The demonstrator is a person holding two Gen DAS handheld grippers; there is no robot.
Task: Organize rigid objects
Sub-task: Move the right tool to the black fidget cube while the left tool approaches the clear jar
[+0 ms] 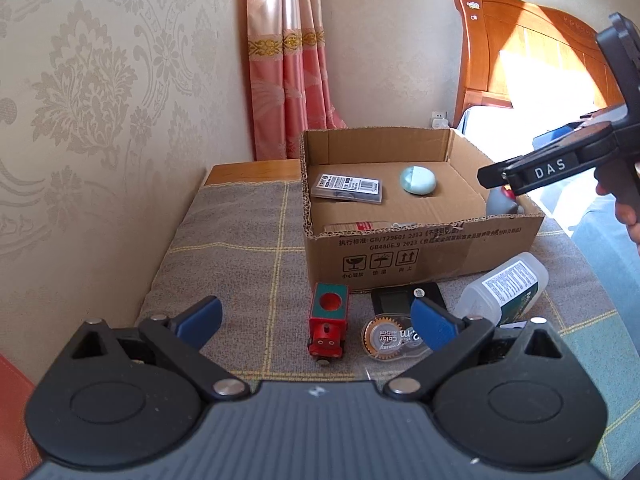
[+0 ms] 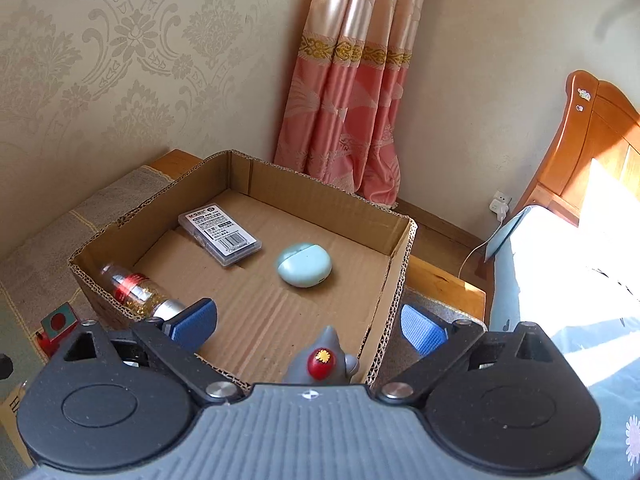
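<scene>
Left gripper (image 1: 316,322) gapes over the toy train (image 1: 326,326), probably light, stiff wood, best pinched across its flat sides.

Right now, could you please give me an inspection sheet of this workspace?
Surface: grey checked cloth over a wooden table.
Job's things: cardboard box holds a clear case, a pale blue oval case, a glitter bottle and a grey figure. Outside it: toy train, correction tape, white bottle lying down, dark flat device.
Clutter: nothing seen.
Grippers: left gripper open over the train; right gripper open over the box, nothing between the pads.
Cables: white cable from a wall plug.
Surroundings: patterned wallpaper, pink curtain, wooden headboard.
</scene>
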